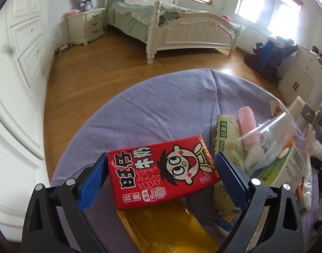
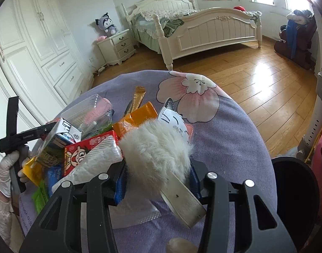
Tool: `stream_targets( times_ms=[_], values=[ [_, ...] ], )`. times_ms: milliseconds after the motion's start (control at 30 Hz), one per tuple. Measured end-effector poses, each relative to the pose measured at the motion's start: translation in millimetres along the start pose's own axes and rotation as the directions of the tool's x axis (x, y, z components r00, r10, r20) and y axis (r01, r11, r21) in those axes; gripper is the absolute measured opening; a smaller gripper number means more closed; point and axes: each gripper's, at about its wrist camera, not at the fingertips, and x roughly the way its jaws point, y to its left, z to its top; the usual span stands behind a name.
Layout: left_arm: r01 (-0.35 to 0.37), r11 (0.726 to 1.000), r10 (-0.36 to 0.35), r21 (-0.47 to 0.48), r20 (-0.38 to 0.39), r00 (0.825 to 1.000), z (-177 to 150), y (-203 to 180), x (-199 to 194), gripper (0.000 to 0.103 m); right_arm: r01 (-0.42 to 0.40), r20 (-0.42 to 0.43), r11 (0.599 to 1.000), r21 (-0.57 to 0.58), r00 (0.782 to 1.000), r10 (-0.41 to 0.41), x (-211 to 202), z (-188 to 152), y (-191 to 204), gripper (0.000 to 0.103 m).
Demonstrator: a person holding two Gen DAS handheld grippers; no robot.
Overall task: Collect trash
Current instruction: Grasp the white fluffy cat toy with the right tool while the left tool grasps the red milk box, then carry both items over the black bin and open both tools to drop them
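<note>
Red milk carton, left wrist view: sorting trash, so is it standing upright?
No, the red milk carton lies flat on its side, printed face up, between the left gripper fingers.

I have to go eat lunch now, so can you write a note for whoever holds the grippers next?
Left gripper: jaws flank the red milk carton, pads at its two ends. I cannot tell if the grip is firm.
Right gripper: shut on the fluffy white cat thing.
Trash: wrappers, cartons and a clear plastic box are piled on the purple cloth.
Black bin: at the right edge. Its inside is too dark to see.
Done: nothing seen in the bin.
Left: nearly the whole pile.
</note>
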Motion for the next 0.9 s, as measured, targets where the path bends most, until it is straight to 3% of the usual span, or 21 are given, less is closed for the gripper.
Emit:
stream_targets(
  times_ms=[200,300,367,500,567,633,733,833,900],
  values=[
    [0.045,0.999,-0.045,0.001,0.179,0.983,-3.4,-14.4,-72.9,0.096,-0.012,0.073,1.000,-0.014,0.997,0.013,-29.6,-19.9,6.7,0.047],
    [0.132,0.989,-0.144,0.068,0.230,0.963,-2.1,-52.4,-107.8,0.096,-0.003,0.144,1.000,-0.011,0.990,0.005,-52.4,-26.4,3.9,0.047],
    [0.218,0.968,-0.241,0.122,0.231,0.942,-4.1,-88.1,-121.5,0.096,0.030,0.195,1.000,-0.009,0.980,-0.027,-69.6,-32.2,-2.3,0.047],
    [0.417,0.887,-0.448,0.199,0.147,0.882,-16.9,-170.8,-120.8,0.096,0.120,0.258,0.992,0.036,0.958,-0.125,-99.9,-51.8,-30.3,0.047],
    [0.506,0.838,-0.528,0.203,0.073,0.846,-27.7,-213.0,-107.2,0.096,0.216,0.274,0.976,0.040,0.937,-0.219,-110.9,-69.6,-44.9,0.047],
    [0.573,0.796,-0.584,0.195,-0.001,0.811,-41.3,-254.0,-90.7,0.096,0.255,0.263,0.965,0.066,0.928,-0.263,-118.4,-90.1,-61.8,0.047],
    [0.638,0.745,-0.629,0.197,-0.113,0.769,-60.4,-315.0,-62.4,0.096,0.268,0.213,0.951,0.152,0.931,-0.297,-118.7,-115.0,-102.1,0.047],
    [0.668,0.717,-0.638,0.200,-0.197,0.744,-78.4,-365.1,-37.2,0.096,0.281,0.176,0.932,0.229,0.930,-0.323,-115.5,-131.5,-136.6,0.047],
    [0.669,0.716,-0.626,0.201,-0.240,0.742,-85.2,-390.4,-17.5,0.096,0.282,0.156,0.923,0.262,0.931,-0.329,-111.6,-136.4,-154.0,0.047]
  ],
)
